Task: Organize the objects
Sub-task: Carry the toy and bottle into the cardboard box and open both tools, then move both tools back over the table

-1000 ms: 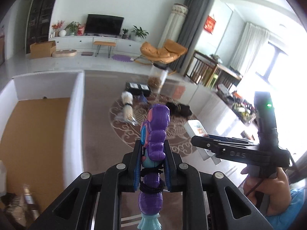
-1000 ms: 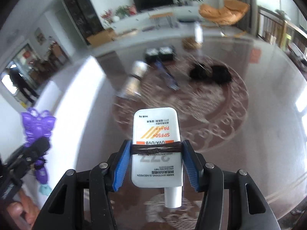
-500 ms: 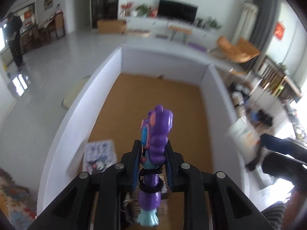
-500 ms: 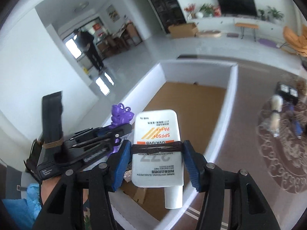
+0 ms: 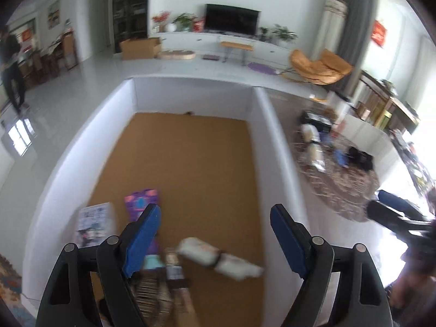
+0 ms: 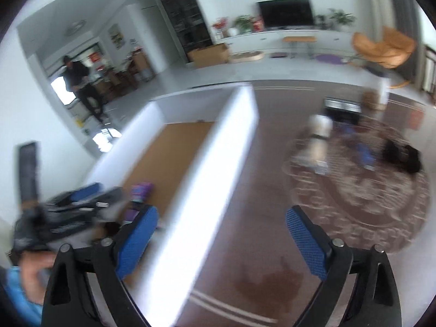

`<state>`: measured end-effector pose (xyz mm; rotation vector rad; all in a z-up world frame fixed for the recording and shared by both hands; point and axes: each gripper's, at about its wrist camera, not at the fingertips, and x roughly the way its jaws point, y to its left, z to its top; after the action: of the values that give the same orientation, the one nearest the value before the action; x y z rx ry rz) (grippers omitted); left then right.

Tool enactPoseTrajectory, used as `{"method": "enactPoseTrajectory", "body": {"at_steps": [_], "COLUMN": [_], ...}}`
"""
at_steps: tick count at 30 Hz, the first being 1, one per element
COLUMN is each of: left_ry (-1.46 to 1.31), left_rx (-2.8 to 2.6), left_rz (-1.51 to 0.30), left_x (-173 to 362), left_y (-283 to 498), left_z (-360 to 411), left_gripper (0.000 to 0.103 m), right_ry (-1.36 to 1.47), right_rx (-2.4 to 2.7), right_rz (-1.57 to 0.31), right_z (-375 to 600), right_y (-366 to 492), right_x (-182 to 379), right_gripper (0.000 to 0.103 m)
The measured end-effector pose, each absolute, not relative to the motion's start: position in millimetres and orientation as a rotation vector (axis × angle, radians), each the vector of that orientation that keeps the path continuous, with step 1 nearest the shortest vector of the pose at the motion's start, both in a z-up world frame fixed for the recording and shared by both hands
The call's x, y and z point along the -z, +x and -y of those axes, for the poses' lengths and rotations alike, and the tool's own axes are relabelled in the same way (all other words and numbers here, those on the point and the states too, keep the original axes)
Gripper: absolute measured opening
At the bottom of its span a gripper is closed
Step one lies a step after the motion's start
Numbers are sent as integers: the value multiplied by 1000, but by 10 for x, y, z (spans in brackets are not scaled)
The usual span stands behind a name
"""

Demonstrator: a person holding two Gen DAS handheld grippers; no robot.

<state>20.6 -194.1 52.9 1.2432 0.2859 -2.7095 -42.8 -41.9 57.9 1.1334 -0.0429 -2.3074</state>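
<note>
From your left wrist, your left gripper (image 5: 215, 234) hangs over the white-walled box (image 5: 275, 147), jaws opening and empty; the purple toy (image 5: 141, 204) and white tube (image 5: 218, 256) lie inside, brown floor beyond bare. From your right wrist, your right gripper (image 6: 220, 239) straddles the wall's top edge, jaws opening, empty. Labels blur unreadably.

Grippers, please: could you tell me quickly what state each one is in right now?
Left gripper: jaws opening, nothing between them.
Right gripper: jaws opening, nothing between them.

Glossy floor (image 6: 245, 245); matt cork-brown box bottom (image 5: 190, 163)
</note>
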Motion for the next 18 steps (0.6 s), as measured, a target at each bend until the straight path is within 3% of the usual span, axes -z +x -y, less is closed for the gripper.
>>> {"method": "enactPoseTrajectory", "body": {"at_steps": [6, 8, 18], "left_ry": [1290, 1338, 1505], "left_rx": [3000, 3070, 2993], "left_rz": [-227, -184, -38], "left_x": [-726, -716, -12], "left_y": [223, 207, -285], "left_z": [896, 534, -297], "left_gripper": [84, 98, 99], "right_ry": [1322, 1375, 1413], "right_rx": [2607, 2686, 2878], "right_rz": [-20, -26, 198], "right_z": [-733, -1067, -1855], "right_y": [-779, -809, -645], "right_x": [113, 263, 411], "right_gripper": [98, 98, 98]}}
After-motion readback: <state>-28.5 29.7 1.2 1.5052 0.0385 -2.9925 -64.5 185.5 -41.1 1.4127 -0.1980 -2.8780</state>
